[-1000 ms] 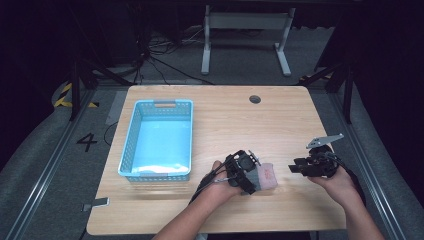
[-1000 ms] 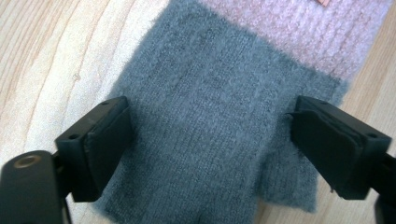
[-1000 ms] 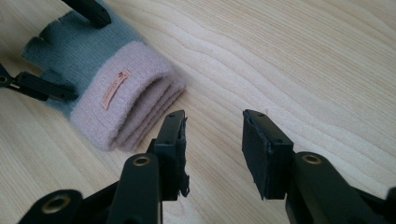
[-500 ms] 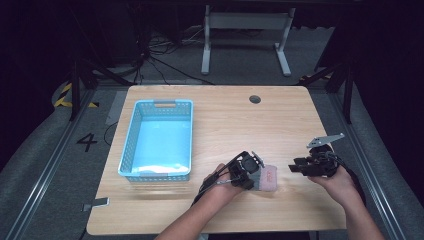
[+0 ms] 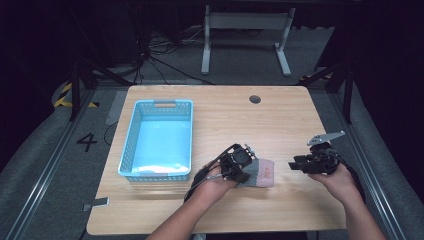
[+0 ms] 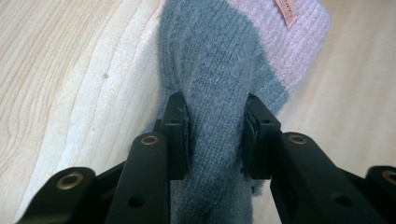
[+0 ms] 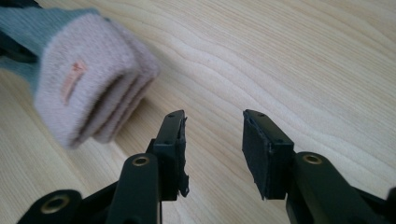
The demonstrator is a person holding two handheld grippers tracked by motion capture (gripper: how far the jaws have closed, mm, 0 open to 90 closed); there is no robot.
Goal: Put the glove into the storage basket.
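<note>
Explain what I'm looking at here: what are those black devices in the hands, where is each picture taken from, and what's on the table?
A person holds a hand-operated claw in each hand. One picture looks down from above the table; the other two come from cameras riding on each claw. On the wooden table stand a blue basket and a folded grey and pink knitted cloth. The left claw has its jaws closed on the cloth's grey part. The right claw is open, holding nothing, and points at the cloth's pink end.

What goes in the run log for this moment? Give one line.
left gripper: shut on sock | right gripper: open, holds nothing, beside sock | basket: left of sock | sock on table
</note>
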